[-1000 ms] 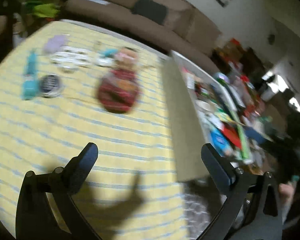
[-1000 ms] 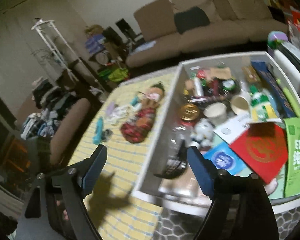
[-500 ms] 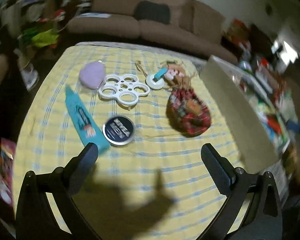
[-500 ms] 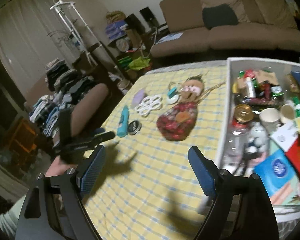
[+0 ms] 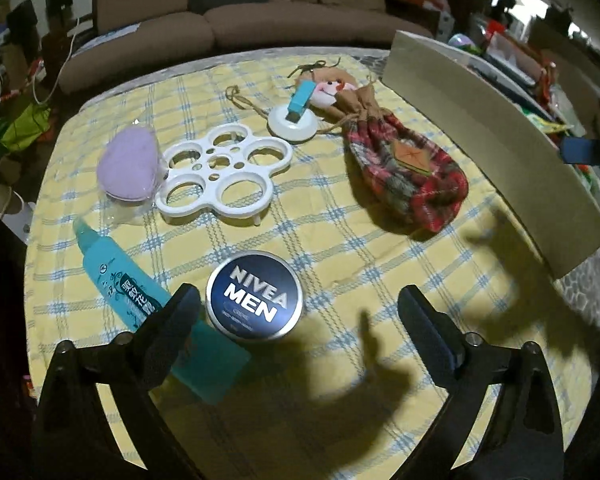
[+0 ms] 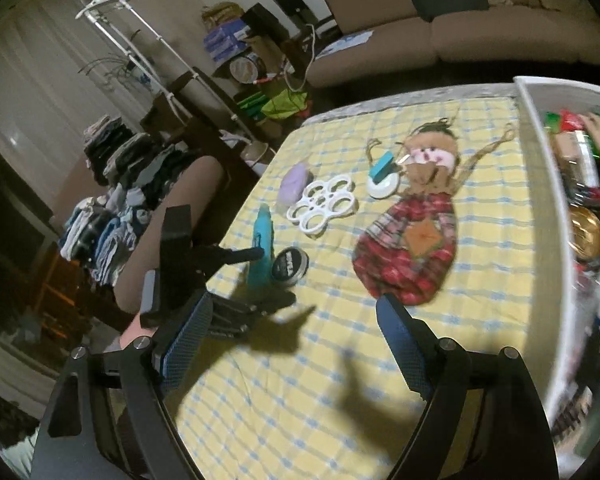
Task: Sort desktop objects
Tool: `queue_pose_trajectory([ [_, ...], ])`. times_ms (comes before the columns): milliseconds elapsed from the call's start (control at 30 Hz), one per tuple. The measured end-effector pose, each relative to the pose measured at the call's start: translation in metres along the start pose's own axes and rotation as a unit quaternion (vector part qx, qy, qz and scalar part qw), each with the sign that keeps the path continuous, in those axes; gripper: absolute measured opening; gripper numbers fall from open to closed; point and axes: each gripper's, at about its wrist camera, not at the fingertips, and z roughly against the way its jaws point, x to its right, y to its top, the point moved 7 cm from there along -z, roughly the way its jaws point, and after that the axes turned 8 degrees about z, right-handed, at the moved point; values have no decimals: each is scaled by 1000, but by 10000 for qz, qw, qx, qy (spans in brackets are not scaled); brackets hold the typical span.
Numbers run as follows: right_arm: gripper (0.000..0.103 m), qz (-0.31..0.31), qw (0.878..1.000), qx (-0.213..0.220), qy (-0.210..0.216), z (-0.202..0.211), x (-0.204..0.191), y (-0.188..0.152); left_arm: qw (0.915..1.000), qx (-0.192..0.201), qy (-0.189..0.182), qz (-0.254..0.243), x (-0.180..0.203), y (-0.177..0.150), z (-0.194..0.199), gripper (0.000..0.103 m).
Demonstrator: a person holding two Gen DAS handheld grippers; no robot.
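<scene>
On the yellow checked cloth lie a blue Nivea tin (image 5: 255, 295), a teal tube (image 5: 140, 300), a white holed rack (image 5: 225, 169), a purple sponge (image 5: 130, 163), a white disc with a teal clip (image 5: 294, 122) and a plaid doll pouch (image 5: 410, 172). My left gripper (image 5: 298, 312) is open and empty, just above the tin and tube. My right gripper (image 6: 296, 336) is open and empty over the cloth, short of the pouch (image 6: 410, 256). The left gripper (image 6: 260, 276) shows in the right wrist view by the tin (image 6: 289, 265).
A white bin (image 6: 548, 208) full of mixed items stands along the cloth's right side; its wall (image 5: 488, 136) shows in the left wrist view. A brown sofa (image 5: 228, 8) sits behind the table. Folded clothes (image 6: 116, 200) lie off the left edge.
Both grippers have swung left, away from the bin and over the cloth. The left gripper has come down close to the tin and tube. Both stay open.
</scene>
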Motion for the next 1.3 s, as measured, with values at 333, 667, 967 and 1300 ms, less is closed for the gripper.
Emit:
queue_pose_trajectory([
  [333,56,-1,9953,-688,-682,-117,31,60,9949,296,-393,877,-37,38,18,92],
  [667,42,-104,9831,-1272,-1313,-192,75,55,9801,-244,123,1965,-92,63,-20,59],
  [967,21,43,9822,-1378,-1279,-207,73,47,9776,-548,595,1943,-96,57,-48,30],
  [1300,20,45,9907,-968,-957,-141,49,51,9780,-299,-5,2064,-49,55,1,24],
])
